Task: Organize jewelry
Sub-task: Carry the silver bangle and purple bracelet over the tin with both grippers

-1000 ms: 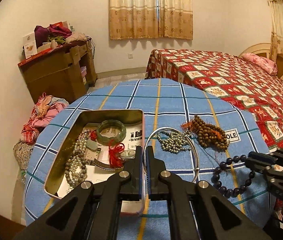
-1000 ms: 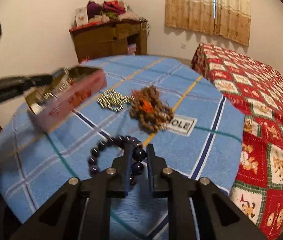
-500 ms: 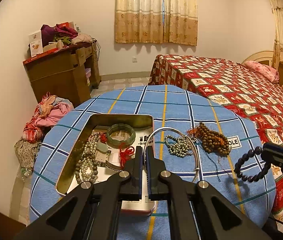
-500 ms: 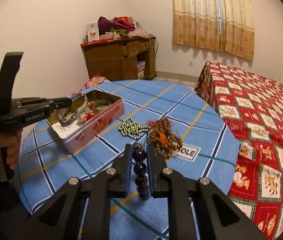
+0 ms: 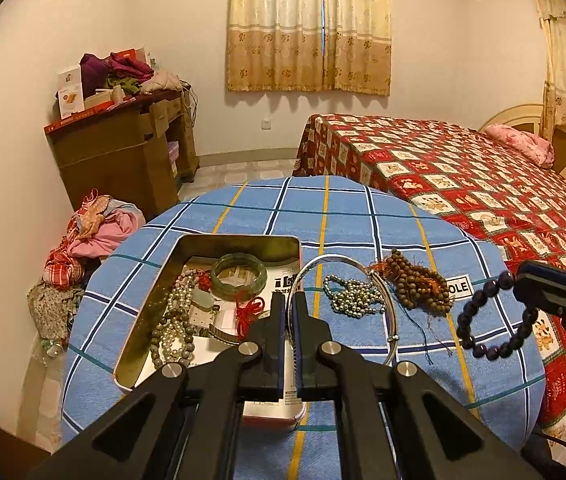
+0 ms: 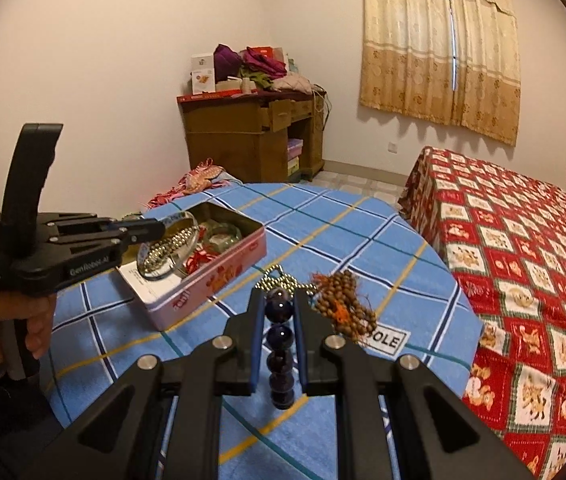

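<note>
between the right gripper's (image 6: 278,307) blue pads sits a dark purple bead bracelet (image 6: 279,346), pinched at its upper beads, the rest of the loop hanging down below the fingers, clear of the blue checked tablecloth (image 6: 363,232). from the left wrist view the same bracelet (image 5: 495,316) dangles as an open ring from the right gripper (image 5: 523,280) at the table's right edge, off the cloth.

the left gripper (image 5: 290,300) has its jaws pressed together on the thin wire of a large silver bangle (image 5: 379,280); the hoop arcs away to the right above the cloth and over the edge of the tin. in the right wrist view the bangle (image 6: 151,272) hangs from the left gripper (image 6: 159,229) above the near end of the open tin, and a hand (image 6: 7,320) grips the handle below.

the pink-sided metal tin (image 5: 239,242) lies on the left half of the table, holding a green jade bangle (image 5: 238,277), strands of grey-green pearls (image 5: 173,324), a red knotted cord (image 5: 249,310) and some paper cards. just right of the tin, on the cloth, lies a heap of small silvery-green beads (image 5: 353,294), framed by the bangle in the left wrist view. next to it lies a pile of brown wooden beads (image 5: 419,284) with orange tassel threads, touching a white label on the cloth.

beyond the table stand a wooden dresser (image 5: 123,156) piled with clothes and a bed (image 5: 463,176) with a red patterned cover.
</note>
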A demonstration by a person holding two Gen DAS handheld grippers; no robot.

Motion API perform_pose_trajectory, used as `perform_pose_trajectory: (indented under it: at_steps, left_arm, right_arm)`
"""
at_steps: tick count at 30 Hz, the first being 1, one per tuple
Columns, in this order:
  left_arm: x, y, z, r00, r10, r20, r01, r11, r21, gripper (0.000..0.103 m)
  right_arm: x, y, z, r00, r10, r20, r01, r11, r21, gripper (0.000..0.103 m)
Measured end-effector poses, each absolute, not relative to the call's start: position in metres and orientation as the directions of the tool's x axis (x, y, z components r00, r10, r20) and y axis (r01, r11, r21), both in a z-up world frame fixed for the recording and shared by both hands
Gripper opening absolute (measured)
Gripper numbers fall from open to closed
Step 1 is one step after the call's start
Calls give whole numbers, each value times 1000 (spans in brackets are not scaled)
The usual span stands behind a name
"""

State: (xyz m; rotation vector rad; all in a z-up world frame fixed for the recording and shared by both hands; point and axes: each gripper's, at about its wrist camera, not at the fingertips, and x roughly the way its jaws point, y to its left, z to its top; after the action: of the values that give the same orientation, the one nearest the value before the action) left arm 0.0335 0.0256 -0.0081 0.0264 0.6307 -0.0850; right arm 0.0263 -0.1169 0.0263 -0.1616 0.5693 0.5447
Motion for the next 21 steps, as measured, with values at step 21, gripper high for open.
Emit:
perform_pose_trajectory:
  at_steps: [21]
  left_arm:
    - [31, 51, -9, 807, -30, -589, 33, 999, -4, 2]
  right_arm:
    - [48, -71, 32, 676, 504, -538, -603, 797, -11, 16]
